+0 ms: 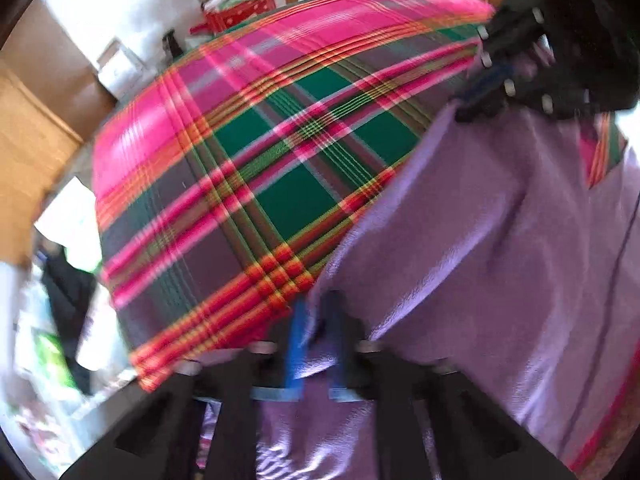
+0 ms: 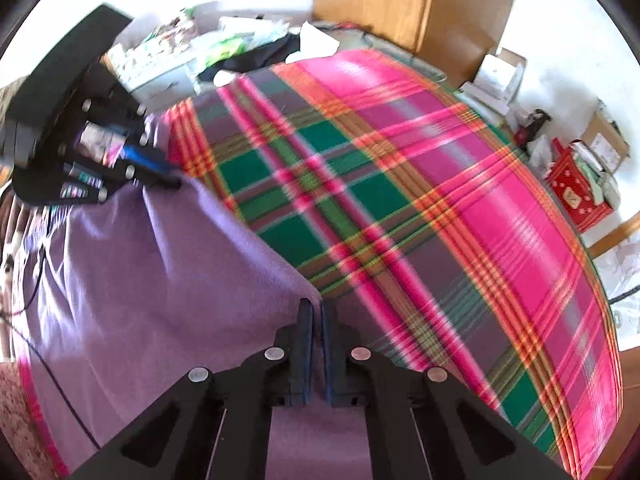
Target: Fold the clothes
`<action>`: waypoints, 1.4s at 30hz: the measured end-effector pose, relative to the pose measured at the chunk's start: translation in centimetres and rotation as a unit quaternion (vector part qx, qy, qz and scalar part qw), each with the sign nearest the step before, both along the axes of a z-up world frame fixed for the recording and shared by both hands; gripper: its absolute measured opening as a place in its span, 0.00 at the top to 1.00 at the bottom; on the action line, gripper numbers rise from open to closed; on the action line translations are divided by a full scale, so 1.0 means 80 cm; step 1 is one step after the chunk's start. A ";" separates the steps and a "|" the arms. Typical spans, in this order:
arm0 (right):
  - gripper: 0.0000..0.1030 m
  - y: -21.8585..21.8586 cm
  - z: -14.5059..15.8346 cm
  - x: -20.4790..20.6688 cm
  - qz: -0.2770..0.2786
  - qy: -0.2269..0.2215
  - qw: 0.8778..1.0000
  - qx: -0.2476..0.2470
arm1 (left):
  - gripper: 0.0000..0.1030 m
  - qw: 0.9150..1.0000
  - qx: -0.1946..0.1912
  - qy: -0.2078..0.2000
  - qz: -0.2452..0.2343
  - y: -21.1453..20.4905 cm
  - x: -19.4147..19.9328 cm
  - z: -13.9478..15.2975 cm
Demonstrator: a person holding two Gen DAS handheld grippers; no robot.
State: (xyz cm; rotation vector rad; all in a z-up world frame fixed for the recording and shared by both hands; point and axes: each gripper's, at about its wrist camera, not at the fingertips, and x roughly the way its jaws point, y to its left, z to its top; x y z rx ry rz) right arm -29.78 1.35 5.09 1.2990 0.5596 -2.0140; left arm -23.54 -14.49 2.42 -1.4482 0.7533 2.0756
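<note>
Slippage is the main risk: the soft lilac fleece garment (image 2: 132, 264) is pinched at one edge by both grippers, hanging over the near edge of the table under a pink, green and orange plaid cloth (image 2: 400, 184); the left gripper (image 1: 316, 320) and right gripper (image 2: 316, 312) each have fingers clenched on a thin bite of fleece; uneven pulling could drag the edge free, skew the fold, or rumple the plaid cloth; motion blur hides grip depth.

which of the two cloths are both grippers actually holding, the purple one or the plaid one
The purple cloth. The left gripper and right gripper pinch its edge; the plaid cloth just lies spread beneath it, ungripped.
</note>
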 end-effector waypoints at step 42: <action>0.95 -0.053 -0.042 -0.068 -0.109 0.108 0.986 0.058 | 0.97 0.982 0.030 0.072 0.174 -0.076 -0.101 0.000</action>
